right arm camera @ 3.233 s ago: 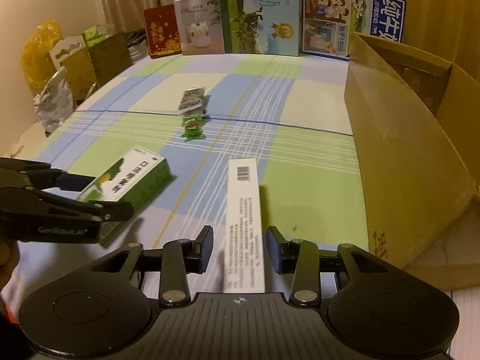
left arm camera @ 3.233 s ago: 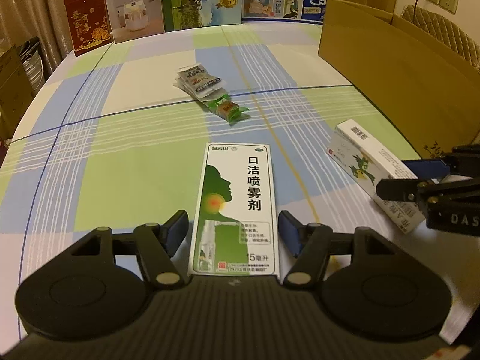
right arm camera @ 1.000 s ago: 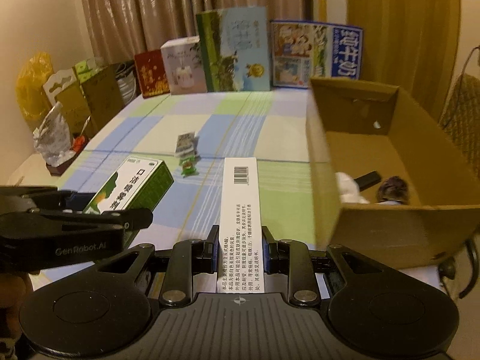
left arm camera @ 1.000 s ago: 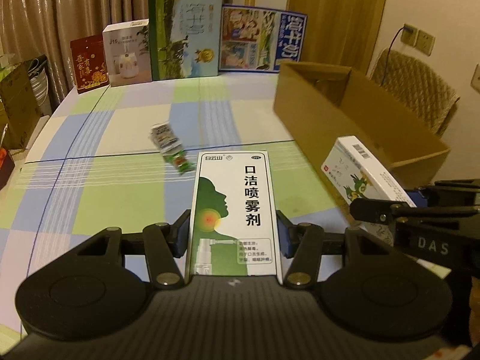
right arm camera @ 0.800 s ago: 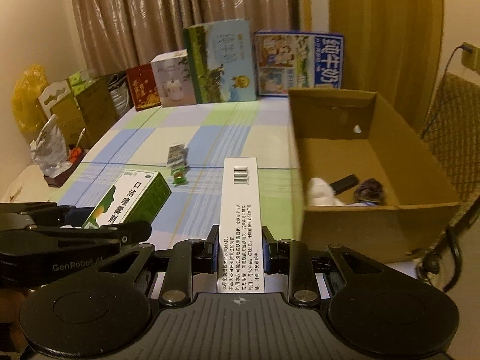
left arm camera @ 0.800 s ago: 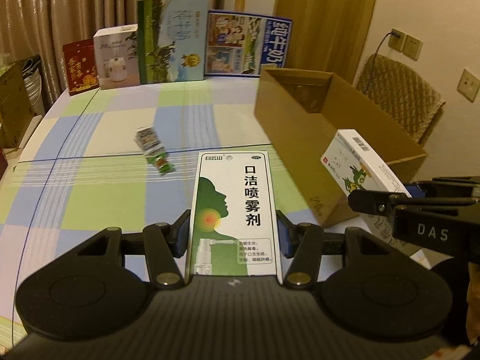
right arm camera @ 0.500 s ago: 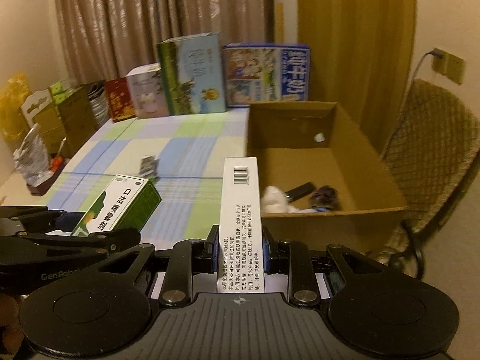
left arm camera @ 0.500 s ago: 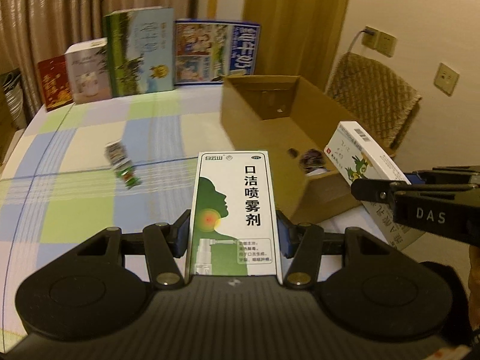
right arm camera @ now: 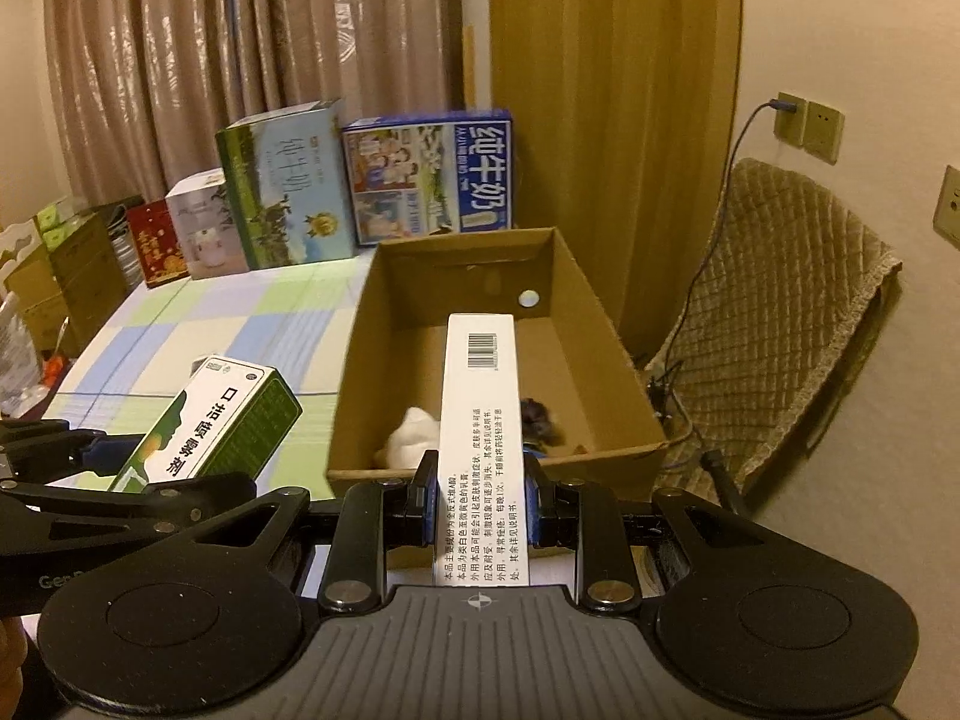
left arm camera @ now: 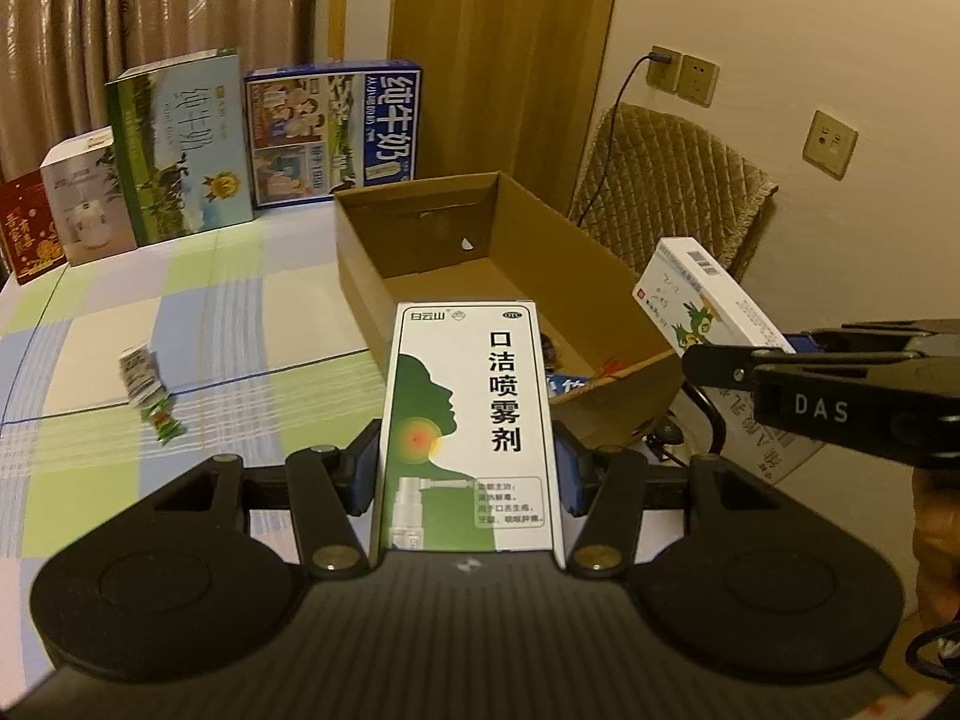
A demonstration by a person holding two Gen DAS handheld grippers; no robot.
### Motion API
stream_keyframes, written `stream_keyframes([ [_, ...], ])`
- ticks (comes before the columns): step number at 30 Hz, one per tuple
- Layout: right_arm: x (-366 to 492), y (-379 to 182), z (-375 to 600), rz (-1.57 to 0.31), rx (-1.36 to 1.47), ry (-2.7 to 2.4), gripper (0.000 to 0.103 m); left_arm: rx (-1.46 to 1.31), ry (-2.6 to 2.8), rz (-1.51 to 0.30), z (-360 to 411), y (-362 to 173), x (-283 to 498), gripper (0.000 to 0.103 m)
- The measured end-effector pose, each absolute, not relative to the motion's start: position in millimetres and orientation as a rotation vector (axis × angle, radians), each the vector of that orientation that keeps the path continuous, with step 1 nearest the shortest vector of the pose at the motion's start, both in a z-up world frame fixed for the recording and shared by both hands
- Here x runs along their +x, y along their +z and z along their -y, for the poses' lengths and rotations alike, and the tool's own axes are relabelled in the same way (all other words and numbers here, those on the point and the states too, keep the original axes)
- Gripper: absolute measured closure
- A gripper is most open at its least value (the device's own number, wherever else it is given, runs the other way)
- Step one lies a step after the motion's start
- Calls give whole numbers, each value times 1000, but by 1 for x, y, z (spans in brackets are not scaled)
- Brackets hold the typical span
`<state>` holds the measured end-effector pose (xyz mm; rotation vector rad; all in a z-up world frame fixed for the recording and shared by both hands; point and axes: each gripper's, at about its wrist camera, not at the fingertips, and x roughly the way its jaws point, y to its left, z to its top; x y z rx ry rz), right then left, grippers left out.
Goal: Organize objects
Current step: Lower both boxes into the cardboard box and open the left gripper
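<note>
Left hand-held gripper (left arm camera: pixel 467 474) clamps the throat-spray box (left arm camera: pixel 468 420), right hand-held gripper (right arm camera: pixel 480 495) clamps the white medicine box (right arm camera: pixel 483 432); each should clear the cardboard box (right arm camera: pixel 600 324) rim before letting go.

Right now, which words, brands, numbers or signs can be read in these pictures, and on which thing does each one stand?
"口洁喷雾剂", "白云山", "OTC": green box, held in the left gripper.
"DAS": right gripper, seen from the left.
"纯牛奶": blue milk carton.
Barcode and fine print: white box, too small to read.
"Gen…": left gripper, cut off.
Green carton, red packet: too blurred.
</note>
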<state>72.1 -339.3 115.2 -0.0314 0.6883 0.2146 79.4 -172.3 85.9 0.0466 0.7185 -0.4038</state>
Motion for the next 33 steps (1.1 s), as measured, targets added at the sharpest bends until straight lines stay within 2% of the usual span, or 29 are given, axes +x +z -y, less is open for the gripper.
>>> stream_keyframes([
  [18,94,112,363,-699,-19,200,80,46,-425,-737,200,88,104,52],
  [33,157,113,371,-724,-59,224,80,25,-393,-769,224,91,157,52],
])
